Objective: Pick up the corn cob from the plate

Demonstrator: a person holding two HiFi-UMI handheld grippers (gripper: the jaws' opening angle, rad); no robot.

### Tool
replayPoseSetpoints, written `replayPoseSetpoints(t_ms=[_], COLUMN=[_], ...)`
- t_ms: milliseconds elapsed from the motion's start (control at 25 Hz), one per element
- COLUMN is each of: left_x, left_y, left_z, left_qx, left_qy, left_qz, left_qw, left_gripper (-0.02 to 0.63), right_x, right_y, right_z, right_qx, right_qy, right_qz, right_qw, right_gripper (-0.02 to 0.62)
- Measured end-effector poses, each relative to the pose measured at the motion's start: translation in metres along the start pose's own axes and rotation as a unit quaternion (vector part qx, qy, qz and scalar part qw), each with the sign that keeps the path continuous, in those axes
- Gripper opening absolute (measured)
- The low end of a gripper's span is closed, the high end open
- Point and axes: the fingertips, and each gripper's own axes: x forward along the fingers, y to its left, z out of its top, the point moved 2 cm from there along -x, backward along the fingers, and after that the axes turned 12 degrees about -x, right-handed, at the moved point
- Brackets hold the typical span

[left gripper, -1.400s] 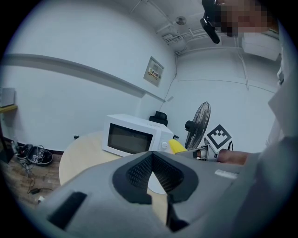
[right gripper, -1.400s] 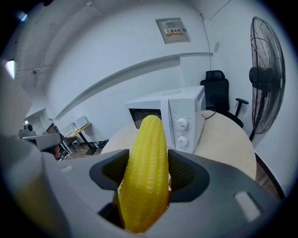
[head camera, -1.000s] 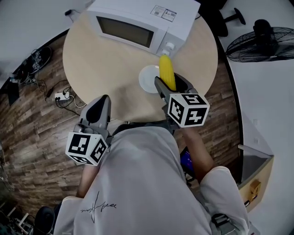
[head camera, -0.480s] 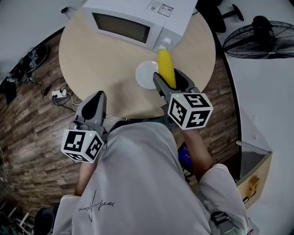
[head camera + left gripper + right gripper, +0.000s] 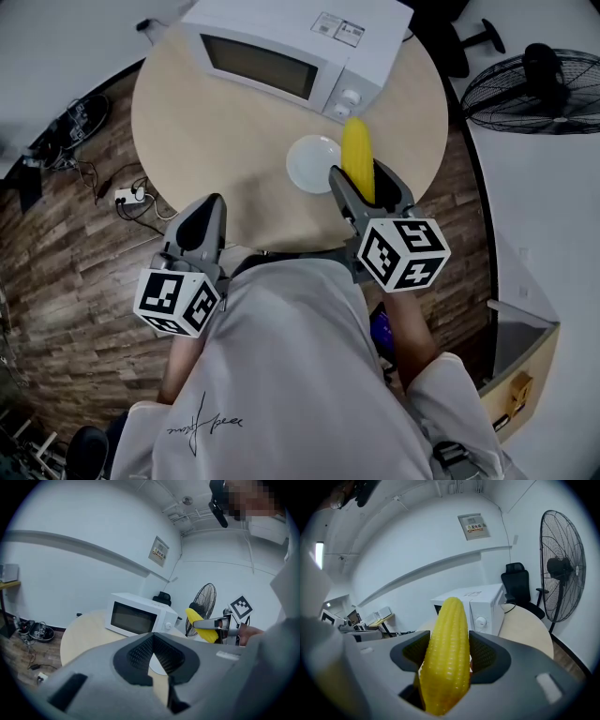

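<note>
A yellow corn cob sticks out between the jaws of my right gripper, which is shut on it. It hangs just right of the white plate on the round table. In the right gripper view the corn cob fills the gap of that gripper, tip pointing up and away. The plate has nothing on it. My left gripper hovers at the table's near edge, shut and holding nothing. The left gripper view shows the left gripper with the plate beyond it and the lifted corn cob at the right.
A white microwave stands at the back of the table, door closed. A black floor fan and an office chair stand off to the right. Cables lie on the wooden floor at the left.
My right gripper has risen with the corn cob and drifted right, from over the plate's edge to beside the plate. The left gripper has stayed where it was.
</note>
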Motion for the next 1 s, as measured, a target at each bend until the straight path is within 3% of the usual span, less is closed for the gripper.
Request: replayPoseSetpoints(t_ms=[1000], left_x=[-0.011], left_y=[0.0], left_z=[0.012], left_qx=[-0.001], left_qy=[-0.011], left_qz=[0.016], left_qw=[0.9998], left_gripper=[-0.009], right_x=[-0.032], right_y=[-0.005], right_z=[-0.01], right_qx=[0.012], right_qy=[-0.003], right_qz=[-0.014], right_qw=[1.0], right_gripper=[0.273])
